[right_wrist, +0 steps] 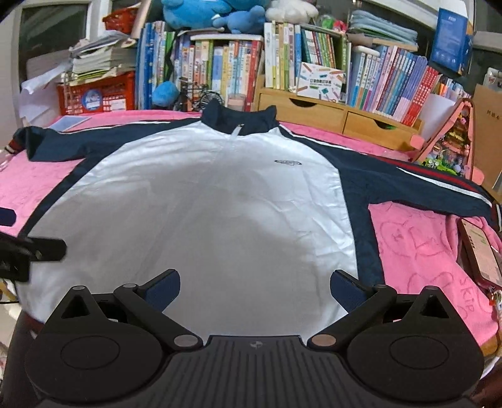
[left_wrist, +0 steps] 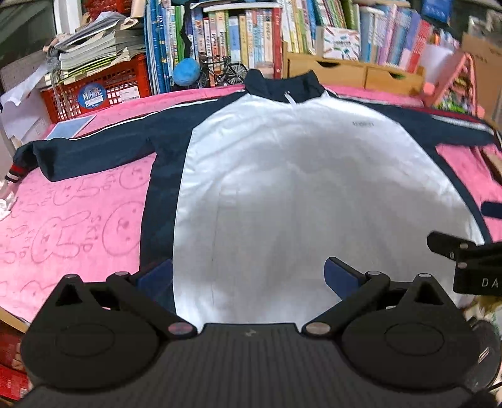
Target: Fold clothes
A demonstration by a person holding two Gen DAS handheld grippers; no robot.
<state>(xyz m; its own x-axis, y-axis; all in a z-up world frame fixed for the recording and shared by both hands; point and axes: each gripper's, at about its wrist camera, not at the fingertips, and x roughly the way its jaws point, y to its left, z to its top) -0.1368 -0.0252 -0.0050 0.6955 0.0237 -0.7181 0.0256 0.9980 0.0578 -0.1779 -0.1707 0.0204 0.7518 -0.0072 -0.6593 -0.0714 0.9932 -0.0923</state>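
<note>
Surroundings: books [right_wrist: 313,62] in a packed row along the far side; a red crate [left_wrist: 103,88] with stacked papers at far left; blue plush toys [right_wrist: 213,14] on top of the books; a wooden drawer unit [right_wrist: 339,120] behind the collar; a model bicycle [left_wrist: 224,70] beside a blue ball [left_wrist: 186,71]; a pink stand [right_wrist: 451,144] at far right; a flat case [right_wrist: 480,251] lying on the towel at right, near the sleeve. Surface: covered by a pink towel [left_wrist: 72,219] with drawn rabbits. Jacket [right_wrist: 194,204]: white body, navy sleeves and collar, laid flat front up in the middle of the towel, both sleeves spread outward, collar toward the books. Nothing lies on it. Left gripper [left_wrist: 248,276]: above the near hem, pointing down and forward, jaws wide, empty. Right gripper [right_wrist: 255,290]: beside it at the same hem, same tilt, jaws wide, empty. Each shows at the edge of the other's view.
</note>
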